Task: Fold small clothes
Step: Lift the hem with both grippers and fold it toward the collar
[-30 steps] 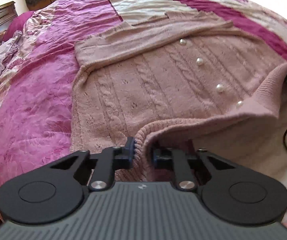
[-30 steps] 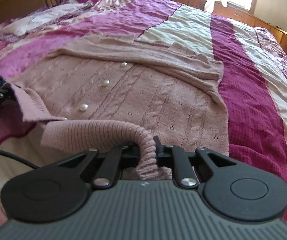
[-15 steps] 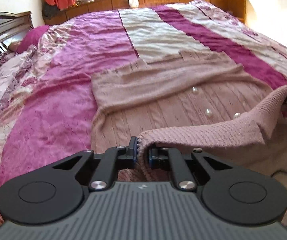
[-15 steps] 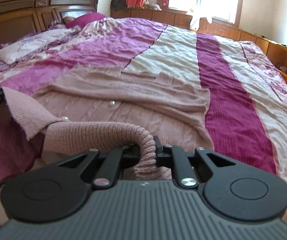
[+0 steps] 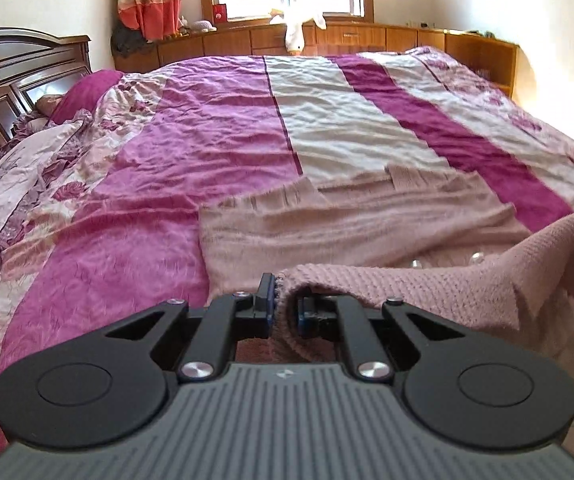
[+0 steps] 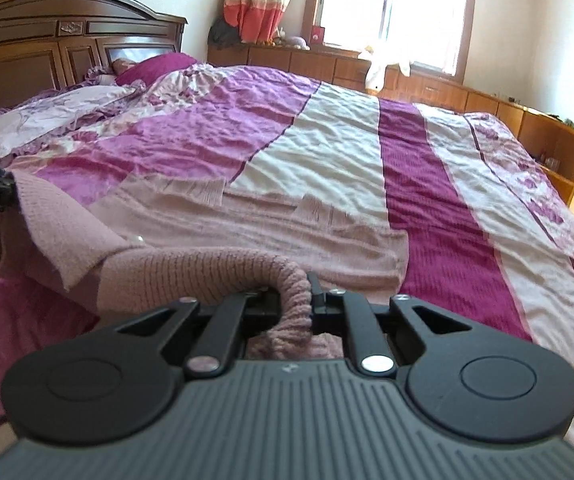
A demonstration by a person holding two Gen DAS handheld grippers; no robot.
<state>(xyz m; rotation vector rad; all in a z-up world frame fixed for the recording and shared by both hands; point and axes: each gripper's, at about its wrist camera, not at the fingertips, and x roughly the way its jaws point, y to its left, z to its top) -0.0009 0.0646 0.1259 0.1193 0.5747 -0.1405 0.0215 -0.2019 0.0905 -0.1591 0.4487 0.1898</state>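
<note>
Sunlit bed (image 5: pixel 215 128) under my pink cardigan (image 5: pixel 367 224), whose near hem my left gripper (image 5: pixel 285 308) and right gripper (image 6: pixel 313 300) each pinch (lifted clear) to fold it toward the sleeves (image 6: pixel 287 216).

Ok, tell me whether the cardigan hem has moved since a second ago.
Yes. The cardigan hem, pinched by both grippers, has lifted off the cardigan body and toward the sleeves, now hiding most pearl buttons.
</note>
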